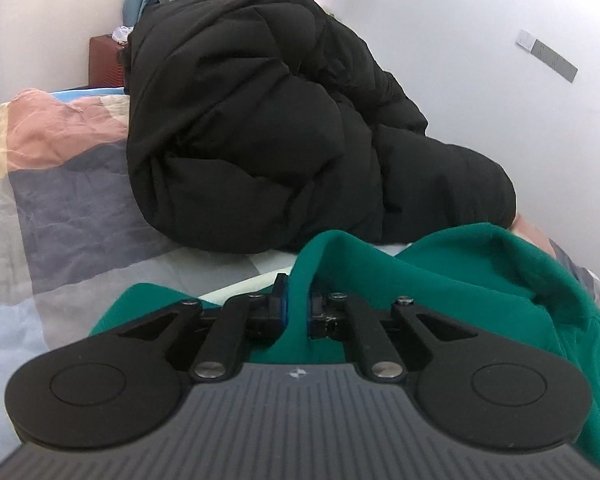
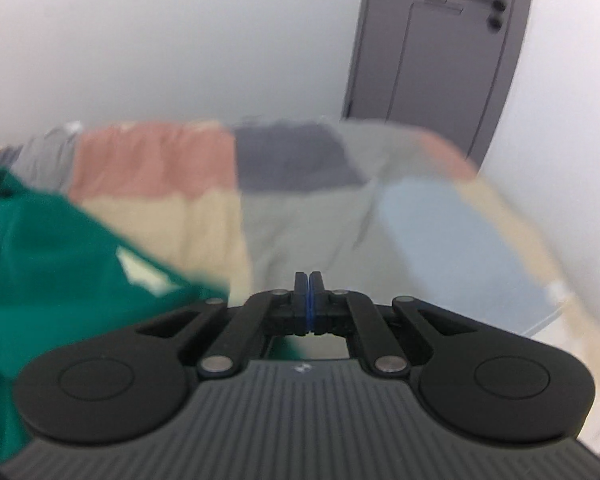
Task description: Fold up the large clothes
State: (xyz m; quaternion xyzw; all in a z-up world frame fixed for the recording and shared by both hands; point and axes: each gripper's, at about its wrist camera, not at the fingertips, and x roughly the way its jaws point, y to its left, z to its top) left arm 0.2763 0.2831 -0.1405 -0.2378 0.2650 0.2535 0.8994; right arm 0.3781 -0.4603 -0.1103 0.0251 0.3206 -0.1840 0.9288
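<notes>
A green garment (image 1: 452,280) lies on the patchwork bed cover (image 1: 72,216). My left gripper (image 1: 297,304) is shut on a raised fold of the green garment, with the cloth pinched between its blue-edged pads. In the blurred right wrist view, my right gripper (image 2: 309,300) is shut and empty, its pads pressed together above the bed cover (image 2: 308,216). The green garment (image 2: 48,256) lies to its left, apart from the fingers.
A bulky black puffer jacket (image 1: 260,120) is heaped on the bed just behind the green garment, against a white wall. A red-brown box (image 1: 106,60) and hanging clothes stand at the back left. A grey door (image 2: 440,52) stands beyond the bed.
</notes>
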